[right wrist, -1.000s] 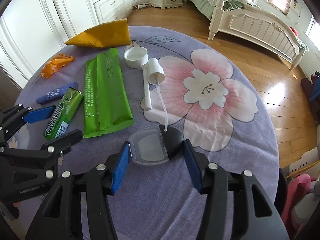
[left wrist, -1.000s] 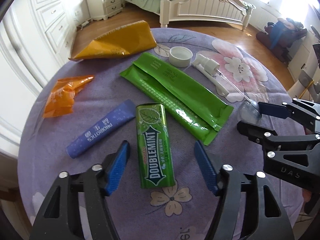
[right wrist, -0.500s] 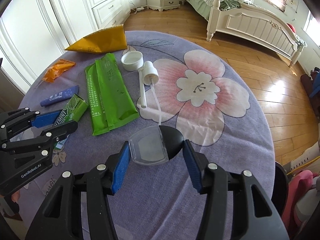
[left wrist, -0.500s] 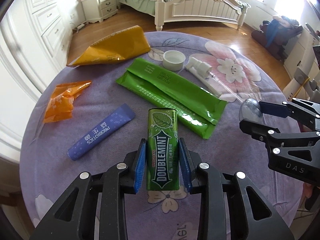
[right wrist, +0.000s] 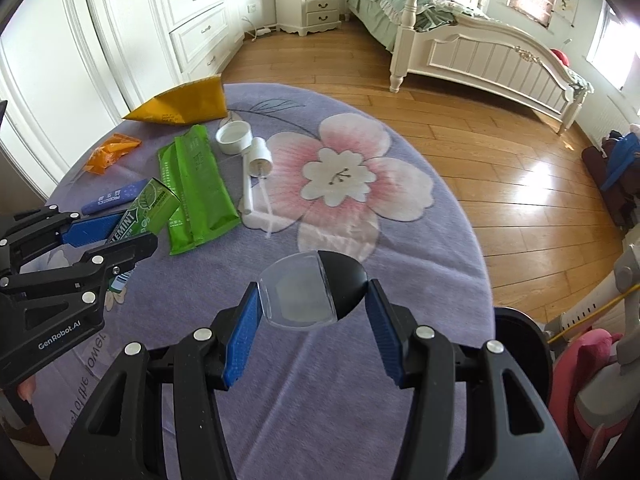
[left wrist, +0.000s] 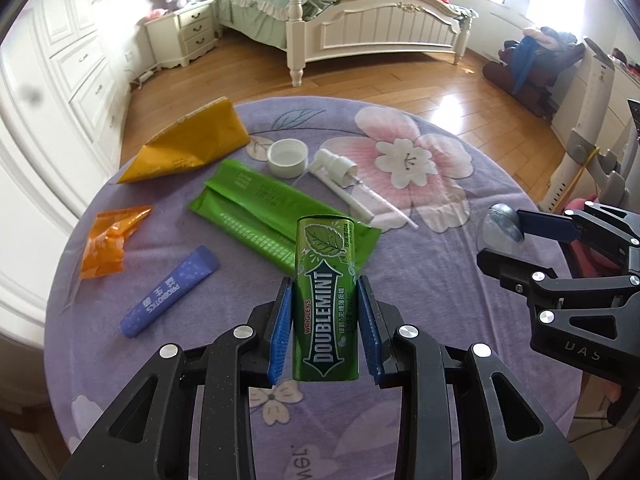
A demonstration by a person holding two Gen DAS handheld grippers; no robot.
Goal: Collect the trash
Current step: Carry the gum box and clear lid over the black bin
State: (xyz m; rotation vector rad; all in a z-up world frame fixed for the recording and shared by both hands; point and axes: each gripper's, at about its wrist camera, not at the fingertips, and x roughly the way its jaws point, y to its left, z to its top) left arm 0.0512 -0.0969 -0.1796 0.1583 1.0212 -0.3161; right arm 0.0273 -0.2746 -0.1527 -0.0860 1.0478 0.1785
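My left gripper (left wrist: pixel 325 322) is shut on a green Doublemint gum box (left wrist: pixel 325 300) and holds it lifted above the purple flowered tablecloth (left wrist: pixel 440 280); the box also shows in the right wrist view (right wrist: pixel 150 210). My right gripper (right wrist: pixel 314 312) is shut on a black and clear capsule-shaped container (right wrist: pixel 314 290), held above the cloth at the right; it also shows in the left wrist view (left wrist: pixel 500 226). On the cloth lie a green pouch (left wrist: pixel 272 216), a blue Probiotics stick (left wrist: pixel 170 292), an orange wrapper (left wrist: pixel 108 240), a yellow bag (left wrist: pixel 188 144), a white cap (left wrist: pixel 287 157) and a white spray pump (left wrist: pixel 340 176).
The round table stands in a bedroom with a wooden floor (right wrist: pixel 500 152). White wardrobes (right wrist: pixel 120 32) stand at the left, a white bed (left wrist: pixel 380 28) behind. A dark round bin rim (right wrist: pixel 520 336) sits below the table's right edge, next to pink items (right wrist: pixel 580 380).
My left gripper closed on the Doublemint box and lifted it off the cloth. My right gripper has kept its hold on the capsule container and risen slightly.
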